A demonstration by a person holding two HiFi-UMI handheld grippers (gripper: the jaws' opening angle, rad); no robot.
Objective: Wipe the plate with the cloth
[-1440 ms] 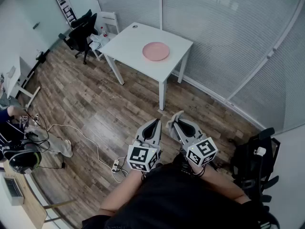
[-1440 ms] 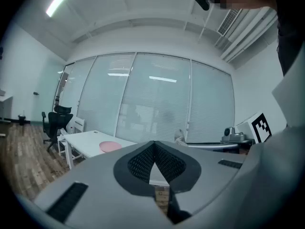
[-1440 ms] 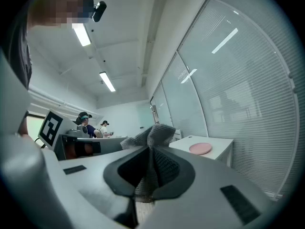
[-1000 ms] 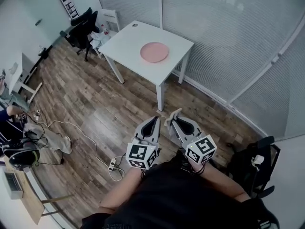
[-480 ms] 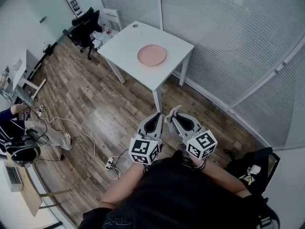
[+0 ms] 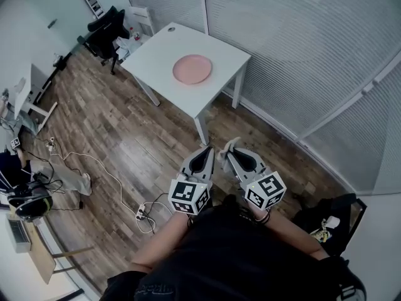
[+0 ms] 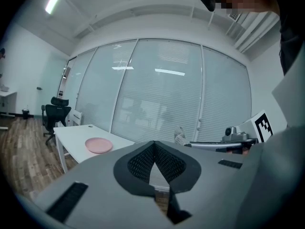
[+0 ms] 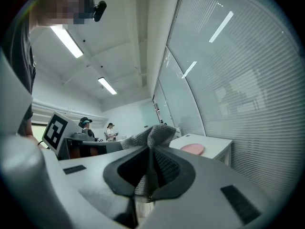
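A pink plate (image 6: 192, 68) lies on a white table (image 6: 160, 55) ahead of me; it also shows as the plate (image 7: 98, 145) in the left gripper view and the plate (image 8: 193, 148) in the right gripper view. My right gripper (image 6: 227, 149) is shut on a grey knitted cloth (image 8: 152, 136), whose end sticks up past the jaws as the cloth (image 6: 232, 145) in the head view. My left gripper (image 6: 207, 149) is shut and empty, held beside the right one. Both grippers hang over the wooden floor, short of the table.
A glass wall with blinds (image 6: 301, 49) runs along the right. Black office chairs (image 6: 103, 27) and a white chair (image 6: 141, 19) stand behind the table. A power strip and cable (image 6: 141, 213) lie on the floor at left. A black chair (image 6: 326, 221) is at my right.
I have come closer to the table with both grippers held side by side; table and plate now sit lower and nearer in the head view. Both grips are unchanged.
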